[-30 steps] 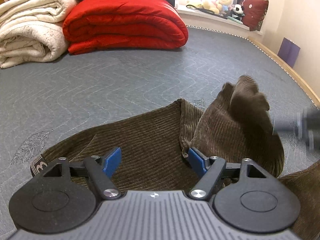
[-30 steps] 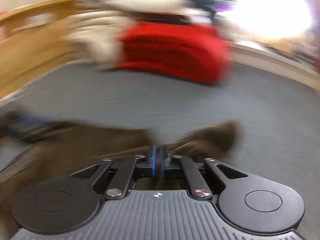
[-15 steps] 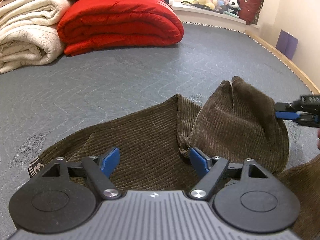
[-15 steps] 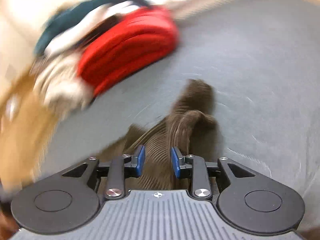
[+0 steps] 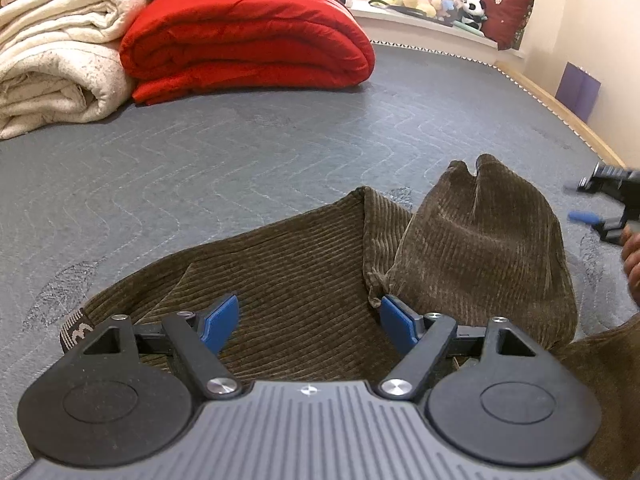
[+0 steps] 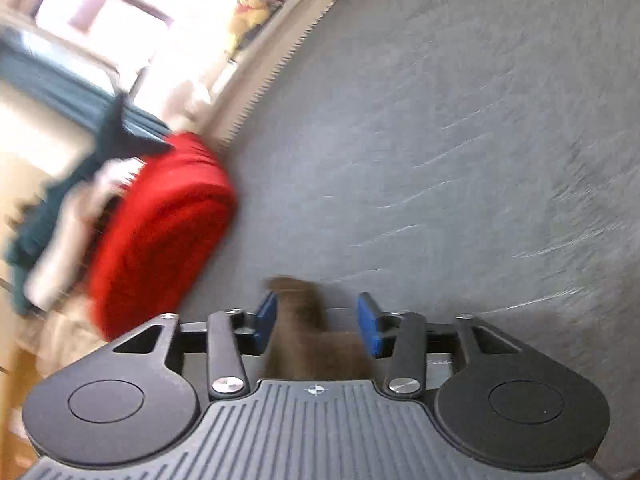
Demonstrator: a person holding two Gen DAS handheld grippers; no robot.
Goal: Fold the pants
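Both claws gape: left claw (image 5: 308, 320) over brown corduroy pants (image 5: 304, 280) on the mattress (image 5: 240, 152), right claw (image 6: 316, 320) (just opening) apparently straddling a blurred fold at six o'clock.

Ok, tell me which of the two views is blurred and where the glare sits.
Left wrist view: sharp on the brown pants and red quilt, fisheye bending the mattress edge; only the right gripper at the frame edge smears. Right wrist view: motion-blurred throughout, window blown out top left, pants cloth between the open jaws fuzzy.
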